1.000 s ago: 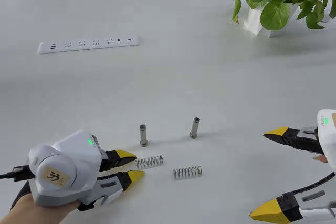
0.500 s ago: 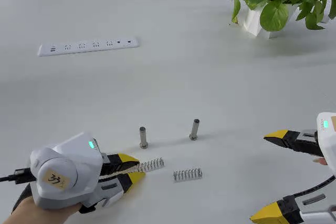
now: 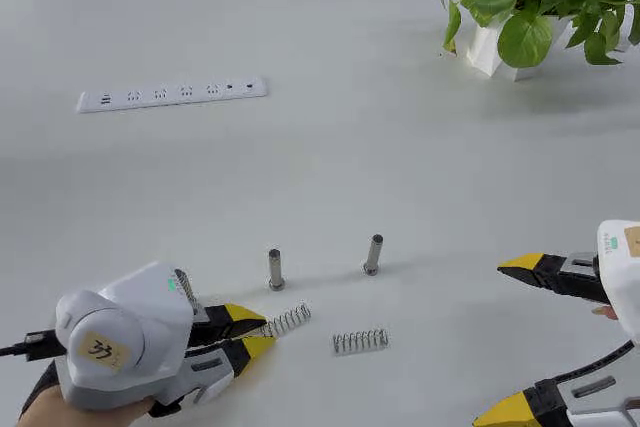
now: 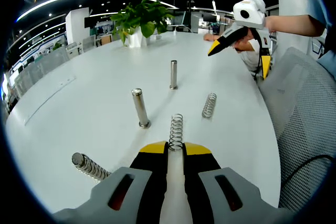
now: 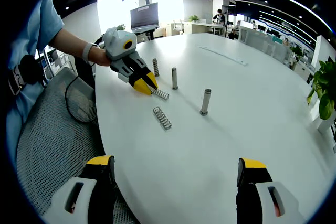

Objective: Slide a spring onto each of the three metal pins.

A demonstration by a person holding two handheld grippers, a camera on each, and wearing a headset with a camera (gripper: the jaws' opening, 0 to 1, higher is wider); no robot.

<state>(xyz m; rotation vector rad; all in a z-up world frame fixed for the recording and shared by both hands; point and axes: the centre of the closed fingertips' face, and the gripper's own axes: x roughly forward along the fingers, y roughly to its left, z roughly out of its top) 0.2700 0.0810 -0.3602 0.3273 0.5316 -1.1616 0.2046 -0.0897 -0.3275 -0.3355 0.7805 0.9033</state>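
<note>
My left gripper [image 3: 258, 331] is at the bottom left, shut on one end of a spring [image 3: 287, 319] that points up and to the right. The left gripper view has that spring [image 4: 176, 128] sticking out past the closed yellow tips [image 4: 176, 148]. Two bare metal pins [image 3: 275, 269] [image 3: 373, 254] stand upright just beyond it. A third pin [image 4: 88, 166] beside the left gripper carries a spring. A loose spring [image 3: 360, 340] lies on the table between the grippers. My right gripper [image 3: 510, 339] hovers open at the right with nothing between its jaws.
A white power strip [image 3: 172, 93] lies at the far left of the white table [image 3: 380, 147]. A potted plant [image 3: 530, 2] stands at the far right corner. A mesh chair [image 5: 52, 145] sits beside the table edge.
The left gripper's jaws closed on the near end of the spring, and the spring now tilts up toward the nearer pin. The right gripper stayed open, nearly still.
</note>
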